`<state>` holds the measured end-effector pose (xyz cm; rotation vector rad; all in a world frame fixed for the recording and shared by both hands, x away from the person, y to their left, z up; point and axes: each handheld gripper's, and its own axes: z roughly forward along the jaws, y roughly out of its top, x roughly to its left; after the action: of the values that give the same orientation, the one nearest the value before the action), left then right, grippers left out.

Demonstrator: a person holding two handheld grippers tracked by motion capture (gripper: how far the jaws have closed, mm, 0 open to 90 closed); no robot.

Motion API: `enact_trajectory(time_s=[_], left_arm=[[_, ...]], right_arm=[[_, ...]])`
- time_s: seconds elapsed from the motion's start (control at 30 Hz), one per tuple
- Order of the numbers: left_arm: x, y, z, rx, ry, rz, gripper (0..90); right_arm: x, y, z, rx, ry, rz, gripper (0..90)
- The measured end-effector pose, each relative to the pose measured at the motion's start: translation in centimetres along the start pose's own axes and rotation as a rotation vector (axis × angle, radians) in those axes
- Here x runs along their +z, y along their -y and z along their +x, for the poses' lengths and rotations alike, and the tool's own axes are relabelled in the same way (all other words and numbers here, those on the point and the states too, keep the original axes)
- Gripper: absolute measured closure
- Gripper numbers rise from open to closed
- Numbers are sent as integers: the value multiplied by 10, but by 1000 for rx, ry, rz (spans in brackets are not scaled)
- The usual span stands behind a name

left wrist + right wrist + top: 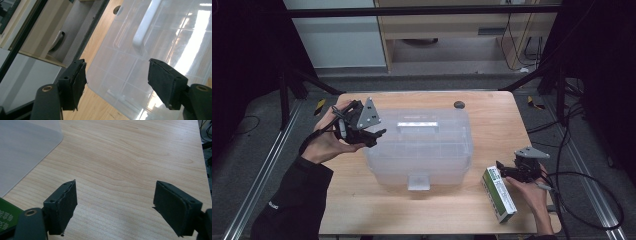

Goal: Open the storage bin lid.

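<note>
A: Nearest, the green-and-white carton [499,194] lies at the table's [492,115] front right, just beside the right gripper [508,171], jaws spread, empty.

B: And the left gripper [374,136]?

A: Jaws wide apart at the left end of the clear lidded storage box [419,145], gripping nothing.

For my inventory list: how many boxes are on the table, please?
2. A clear plastic storage box with a white handle stands mid-table; a green-and-white carton lies at its right, by the right gripper. No others are visible.
</note>
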<state>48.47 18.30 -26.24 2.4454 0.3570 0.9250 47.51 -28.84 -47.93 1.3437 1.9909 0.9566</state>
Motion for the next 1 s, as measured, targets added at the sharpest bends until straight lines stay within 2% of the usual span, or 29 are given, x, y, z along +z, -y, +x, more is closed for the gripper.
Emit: enact_trajectory(time_s=[0.1,0.13,0.3,0.53,0.83,1.0], left_arm=[[2,-1,-1,9,6,1,305],[3,-4,-3,28,10,11,305],[7,-10,-5,57,15,15,308],[12,-17,-8,77,18,21,309],[23,-27,-16,128,16,43,314],[26,-30,-17,138,21,46,316]], right_arm=[[0,0,0,2,-3,3,195],[0,0,0,2,-3,3,196],[0,0,1,5,-6,8,197],[0,0,0,8,-11,10,199],[1,0,0,2,-12,11,202],[1,0,0,0,-9,14,202]])
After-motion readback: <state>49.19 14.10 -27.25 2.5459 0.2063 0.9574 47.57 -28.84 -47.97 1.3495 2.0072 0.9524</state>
